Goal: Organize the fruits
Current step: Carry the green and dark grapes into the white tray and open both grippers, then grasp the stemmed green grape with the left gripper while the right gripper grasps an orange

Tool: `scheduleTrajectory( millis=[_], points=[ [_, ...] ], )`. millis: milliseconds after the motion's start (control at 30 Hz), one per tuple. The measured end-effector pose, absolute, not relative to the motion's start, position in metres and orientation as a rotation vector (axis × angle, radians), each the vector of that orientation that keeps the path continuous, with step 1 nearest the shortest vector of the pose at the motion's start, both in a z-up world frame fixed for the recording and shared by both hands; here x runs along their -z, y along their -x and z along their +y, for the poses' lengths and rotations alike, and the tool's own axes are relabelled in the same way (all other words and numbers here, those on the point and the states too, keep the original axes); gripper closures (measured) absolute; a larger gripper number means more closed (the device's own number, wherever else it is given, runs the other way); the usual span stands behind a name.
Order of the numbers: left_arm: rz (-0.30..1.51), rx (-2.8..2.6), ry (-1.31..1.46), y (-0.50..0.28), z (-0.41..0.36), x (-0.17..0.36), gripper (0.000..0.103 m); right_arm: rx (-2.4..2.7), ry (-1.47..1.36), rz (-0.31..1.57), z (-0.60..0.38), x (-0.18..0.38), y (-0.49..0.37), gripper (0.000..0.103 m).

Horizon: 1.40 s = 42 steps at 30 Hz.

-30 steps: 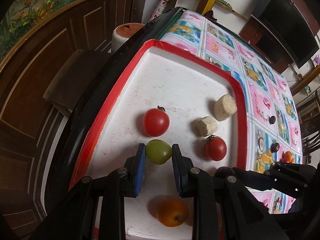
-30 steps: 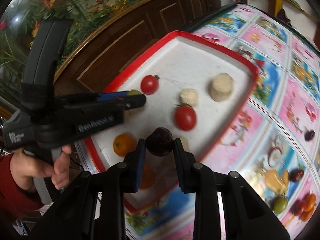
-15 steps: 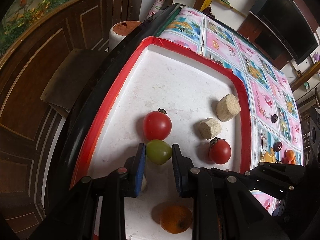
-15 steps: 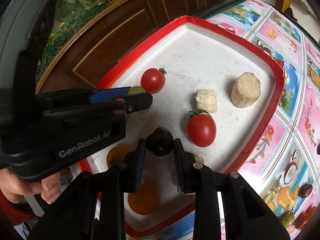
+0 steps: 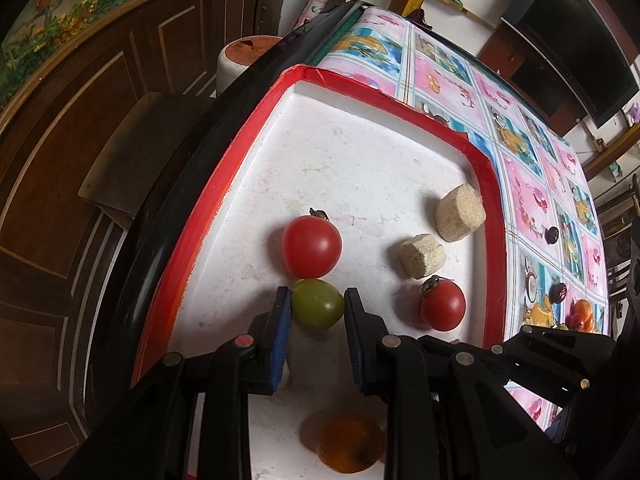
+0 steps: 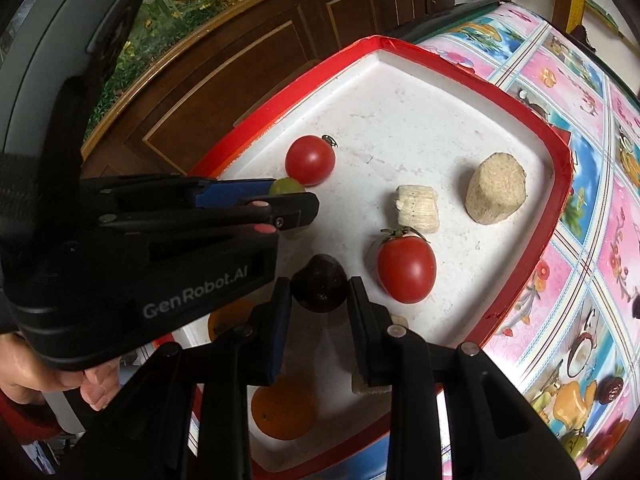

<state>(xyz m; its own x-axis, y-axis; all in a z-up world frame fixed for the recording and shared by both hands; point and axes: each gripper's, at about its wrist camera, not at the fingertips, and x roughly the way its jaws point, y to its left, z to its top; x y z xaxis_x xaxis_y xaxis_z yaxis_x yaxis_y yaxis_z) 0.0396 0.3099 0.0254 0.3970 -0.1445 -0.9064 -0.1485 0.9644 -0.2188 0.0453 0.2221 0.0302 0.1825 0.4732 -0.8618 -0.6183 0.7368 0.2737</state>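
A white tray with a red rim [image 5: 224,184] [image 6: 560,160] lies on the patterned table. My left gripper [image 5: 317,312] is shut on a green tomato [image 5: 317,303] [image 6: 286,186], low over the tray and right against a red tomato [image 5: 311,245] [image 6: 310,160]. My right gripper [image 6: 319,300] is shut on a dark purple fruit [image 6: 319,289], just left of a second red tomato [image 6: 406,270] [image 5: 443,306]. Two beige cut pieces [image 5: 460,212] [image 5: 422,255] and an orange fruit [image 5: 348,444] [image 6: 282,412] also lie in the tray.
More small fruits [image 5: 580,312] [image 6: 610,390] lie on the tablecloth right of the tray. A dark table edge [image 5: 192,168] borders the tray on the left, with wooden panelling and a stool [image 5: 248,52] beyond. A hand [image 6: 60,376] holds the left gripper.
The left gripper with the green tomato has edged closer to the red tomato. The right gripper has moved down and in over the tray with the dark fruit.
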Motion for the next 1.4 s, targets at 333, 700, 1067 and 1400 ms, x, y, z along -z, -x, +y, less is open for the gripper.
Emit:
scheduleTrajectory(
  millis=[333, 700, 1067, 1400],
  points=[
    [1.159, -0.026, 0.325, -0.04, 0.31, -0.03, 0.037, -0.791, 0.134, 1.126, 0.208, -0.045, -0.035, 0.05],
    [1.106, -0.037, 0.317, -0.043, 0.287, -0.051, 0.028, -0.746, 0.021, 1.094, 0.156, -0.063, -0.027, 0.033],
    [1.087, 0.095, 0.24, -0.048, 0.223, -0.069, 0.028, -0.611, -0.1, 1.099, 0.073, -0.063, -0.02, 0.032],
    [1.122, 0.246, 0.138, -0.046, 0.147, -0.065, 0.028, -0.404, -0.226, 1.127, -0.036, -0.046, -0.002, 0.032]
  ],
)
